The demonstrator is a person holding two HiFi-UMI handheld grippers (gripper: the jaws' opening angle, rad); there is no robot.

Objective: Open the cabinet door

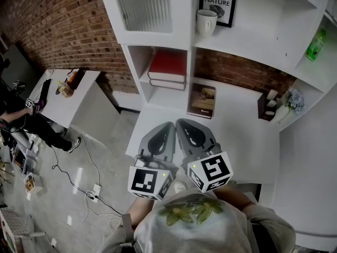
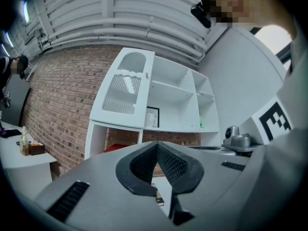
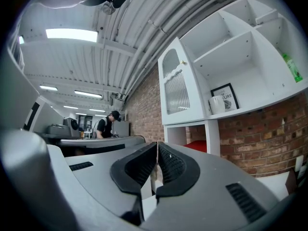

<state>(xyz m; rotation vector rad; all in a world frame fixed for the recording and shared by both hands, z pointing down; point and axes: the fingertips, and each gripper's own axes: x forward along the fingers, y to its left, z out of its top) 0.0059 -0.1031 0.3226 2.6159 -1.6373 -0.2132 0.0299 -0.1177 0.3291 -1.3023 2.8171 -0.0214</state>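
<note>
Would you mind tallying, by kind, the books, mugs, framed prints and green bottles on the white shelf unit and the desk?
Books: 3 (two stacked red, one brown-covered on the desk)
Mugs: 1
Framed prints: 1
Green bottles: 1
Total: 6

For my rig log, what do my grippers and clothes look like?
The left gripper and right gripper: grey shells, black ribbed fingers, each with a white cube bearing black square markers. Shirt: pale, green leaf print.
</note>
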